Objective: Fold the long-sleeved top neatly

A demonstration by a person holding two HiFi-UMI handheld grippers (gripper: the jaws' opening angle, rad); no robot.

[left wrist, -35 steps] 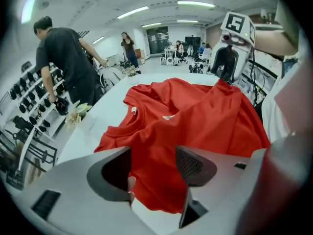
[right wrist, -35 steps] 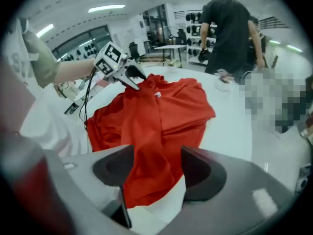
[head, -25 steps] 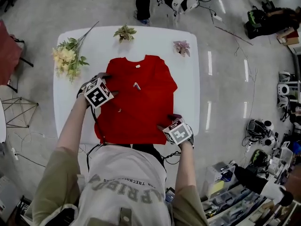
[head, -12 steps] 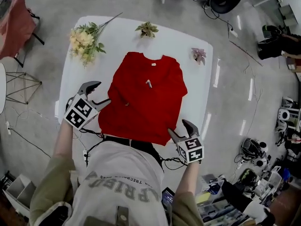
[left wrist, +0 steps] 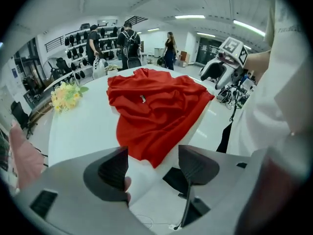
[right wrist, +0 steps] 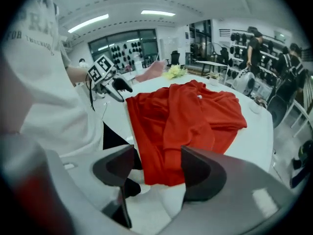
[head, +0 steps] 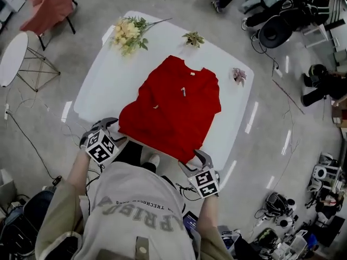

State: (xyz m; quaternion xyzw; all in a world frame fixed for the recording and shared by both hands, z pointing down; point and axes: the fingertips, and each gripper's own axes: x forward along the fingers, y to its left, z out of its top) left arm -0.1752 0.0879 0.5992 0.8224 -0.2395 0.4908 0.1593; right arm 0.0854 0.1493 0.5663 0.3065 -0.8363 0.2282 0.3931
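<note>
The red long-sleeved top [head: 173, 107] lies on the white table [head: 108, 75], collar away from me and sleeves laid in over the body. Its hem reaches the near table edge. My left gripper [head: 114, 130] hangs open off the near left corner of the top, clear of the cloth. My right gripper [head: 194, 160] stands open just off the near right hem. In the left gripper view the top [left wrist: 156, 106] lies beyond the empty gripper [left wrist: 152, 163]. The right gripper view shows the top [right wrist: 190, 111] ahead of the empty gripper [right wrist: 156, 168].
Yellow flowers [head: 127, 31], a small green plant [head: 193, 38] and a pink plant [head: 238, 76] sit along the table's far edge. A chair with pink cloth [head: 51, 4] and a round white stool [head: 13, 58] stand to the left. Cables and gear crowd the floor at right.
Both grippers have drawn back off the top toward me, past the near table edge. The left one swung out to the left. The head view has shifted and turned.
</note>
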